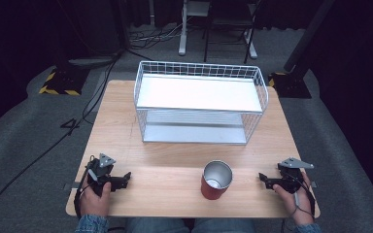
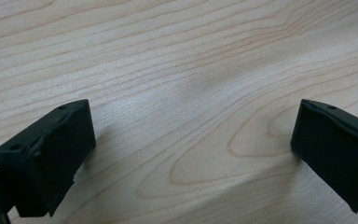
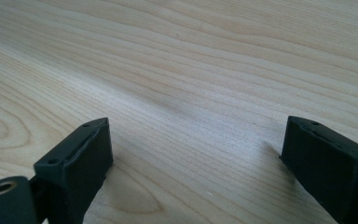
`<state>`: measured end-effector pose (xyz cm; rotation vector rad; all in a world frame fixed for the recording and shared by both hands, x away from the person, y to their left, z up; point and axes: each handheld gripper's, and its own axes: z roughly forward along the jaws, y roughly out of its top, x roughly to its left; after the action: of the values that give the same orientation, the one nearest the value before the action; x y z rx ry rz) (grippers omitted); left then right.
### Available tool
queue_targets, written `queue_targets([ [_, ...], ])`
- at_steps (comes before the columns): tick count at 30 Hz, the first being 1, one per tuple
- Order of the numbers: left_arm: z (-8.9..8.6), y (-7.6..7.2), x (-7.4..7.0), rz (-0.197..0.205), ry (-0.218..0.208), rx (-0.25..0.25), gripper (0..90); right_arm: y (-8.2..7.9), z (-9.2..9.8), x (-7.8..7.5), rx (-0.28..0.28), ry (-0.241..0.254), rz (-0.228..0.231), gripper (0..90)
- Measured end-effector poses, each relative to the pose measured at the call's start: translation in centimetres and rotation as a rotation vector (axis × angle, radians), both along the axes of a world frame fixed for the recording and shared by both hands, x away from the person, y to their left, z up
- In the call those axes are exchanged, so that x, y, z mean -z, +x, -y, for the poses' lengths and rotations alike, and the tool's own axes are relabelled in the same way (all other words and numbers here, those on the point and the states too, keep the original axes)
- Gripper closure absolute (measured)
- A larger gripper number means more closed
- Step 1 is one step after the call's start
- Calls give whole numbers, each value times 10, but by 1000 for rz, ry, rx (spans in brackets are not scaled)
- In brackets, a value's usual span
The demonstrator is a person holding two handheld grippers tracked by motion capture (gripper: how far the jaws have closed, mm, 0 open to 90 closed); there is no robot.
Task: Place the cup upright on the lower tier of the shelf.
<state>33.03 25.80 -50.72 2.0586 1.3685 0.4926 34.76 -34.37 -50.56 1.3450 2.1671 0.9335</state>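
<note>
At the near left edge of the wooden table [image 1: 175,160], the left gripper [image 1: 126,177] rests in the person's left hand [image 1: 96,193], jaws spread wide and empty; the left gripper view confirms bare wood grain between them. To the right of that gripper, roughly midway toward the other one, stands a red tumbler [image 1: 216,180] with a bare steel interior, upright, mouth open, nothing visible inside. Beyond the tumbler, farther from both grippers, sits a white wire two-tier rack [image 1: 200,102] with both shelves vacant. At the near right edge, well apart from the tumbler, the right gripper [image 1: 262,178] lies in the right hand [image 1: 291,194], jaws likewise released with nothing between them.

Assessment: the tumbler appears rigid, light and smooth-walled, hence liable to slip or tip. A grasp across the mid-body, jaws square to the wall, looks soundest; a rim pinch is judged less secure.
</note>
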Motion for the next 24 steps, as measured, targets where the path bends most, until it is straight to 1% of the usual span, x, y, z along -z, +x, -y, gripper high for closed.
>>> queue_targets([
  [10, 0, 0, 0, -1, 0, 1, 0, -3, 1, 0, 2, 3, 4, 106],
  [11, 0, 0, 0, 2, -1, -2, 0, -6, 3, 0, 4, 15, 9, 159],
  [12, 0, 0, 0, 2, -1, -2, 0, -7, 4, -1, -1, 21, 15, 175],
  [14, 1, 1, 0, 2, -1, -8, 0, -10, 5, -1, 6, 37, 13, 160],
  [15, 1, 1, 0, 2, -1, -8, 1, -10, 5, -1, 6, 37, 13, 160],
  [16, 1, 1, 0, 3, 0, -7, 1, -14, 5, -2, 17, 44, 27, 159],
  [19, 1, 1, 0, 3, -3, -6, 1, -20, 5, -5, 13, 69, 32, 162],
  [20, 1, 1, 0, 3, -3, -6, 1, -21, 4, -7, 13, 70, 44, 162],
  [21, 1, 1, 0, 2, -3, -7, 1, -21, 4, -7, 13, 70, 44, 162],
  [22, 0, 1, 0, 3, -1, -5, 1, -25, 4, -11, 15, 75, 69, 161],
  [23, 0, 1, 0, 3, -1, -5, 1, -25, 4, -11, 15, 75, 69, 161],
  [24, 0, 1, 0, 0, -1, -1, 1, -29, 2, -14, 19, 92, 96, 161],
])
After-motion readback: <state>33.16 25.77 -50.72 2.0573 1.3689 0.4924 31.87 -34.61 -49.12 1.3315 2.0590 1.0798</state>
